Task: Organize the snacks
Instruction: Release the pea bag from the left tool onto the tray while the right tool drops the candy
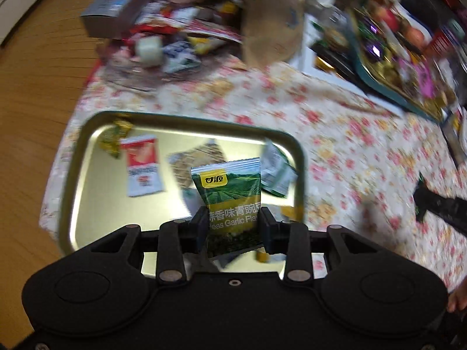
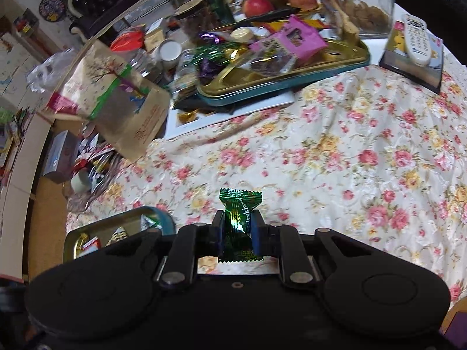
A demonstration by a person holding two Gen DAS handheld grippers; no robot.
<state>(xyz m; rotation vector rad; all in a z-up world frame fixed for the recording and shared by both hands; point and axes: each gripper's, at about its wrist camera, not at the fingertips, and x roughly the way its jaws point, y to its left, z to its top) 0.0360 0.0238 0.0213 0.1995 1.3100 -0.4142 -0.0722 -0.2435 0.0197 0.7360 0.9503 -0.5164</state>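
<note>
My left gripper (image 1: 233,218) is shut on a green and yellow pea snack packet (image 1: 230,192), held upright above a shiny metal tray (image 1: 87,186). In the tray lie a red and white packet (image 1: 141,166), a gold-wrapped candy (image 1: 113,140), a pale biscuit packet (image 1: 198,157) and a green and white packet (image 1: 275,172). My right gripper (image 2: 237,227) is shut on a shiny green candy wrapper (image 2: 238,221), above the floral tablecloth (image 2: 350,160). The same metal tray (image 2: 73,242) shows at the lower left of the right wrist view. The other gripper's dark tip (image 1: 437,207) enters at the right edge.
A second tray (image 2: 292,78) heaped with sweets sits at the back. A brown paper bag (image 2: 122,108), a grey box (image 1: 116,5), a loose snack pile (image 1: 175,43), apples (image 2: 258,5), jars and a remote control (image 2: 414,38) crowd the far side. The table edge and wooden floor (image 1: 29,116) lie left.
</note>
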